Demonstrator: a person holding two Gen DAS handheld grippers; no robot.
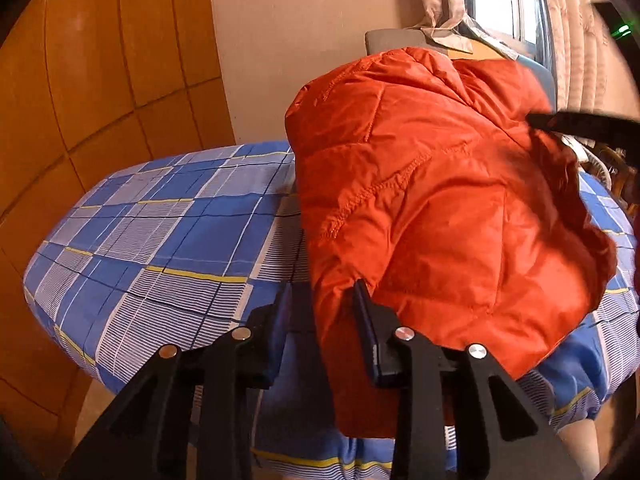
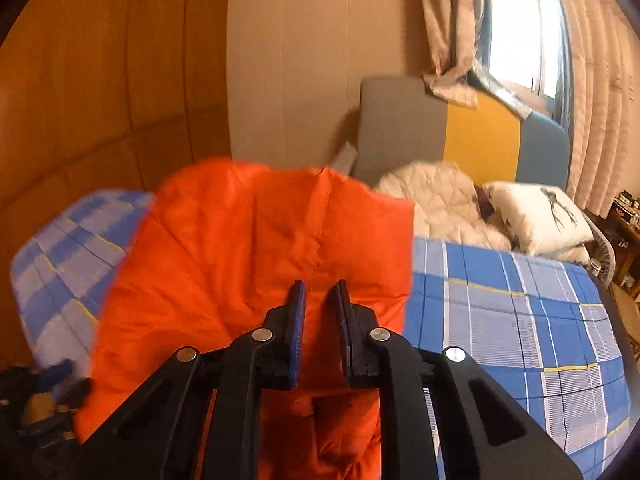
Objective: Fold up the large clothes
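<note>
Folding has barely begun: puffy orange quilted jacket (image 1: 432, 208) hangs bunched above the blue plaid bed (image 1: 160, 248) near its front edge, left gripper (image 1: 324, 300) and right gripper (image 2: 320, 296) both pinching its fabric.

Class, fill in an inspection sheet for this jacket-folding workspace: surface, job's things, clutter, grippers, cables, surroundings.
Surface: bed with blue checked sheet.
Job's things: orange quilted jacket, bunched and lifted off the sheet.
Clutter: white quilted bedding and printed pillow at the head of the bed.
Grippers: left gripper has jacket fabric between its jaws, one pad against it; full clamping cannot be confirmed. Right gripper has narrow jaws with orange fabric between them; grip unclear.
Cables: nothing seen.
Surroundings: wooden panelling, grey, yellow and blue headboard, curtains, bright window.
</note>
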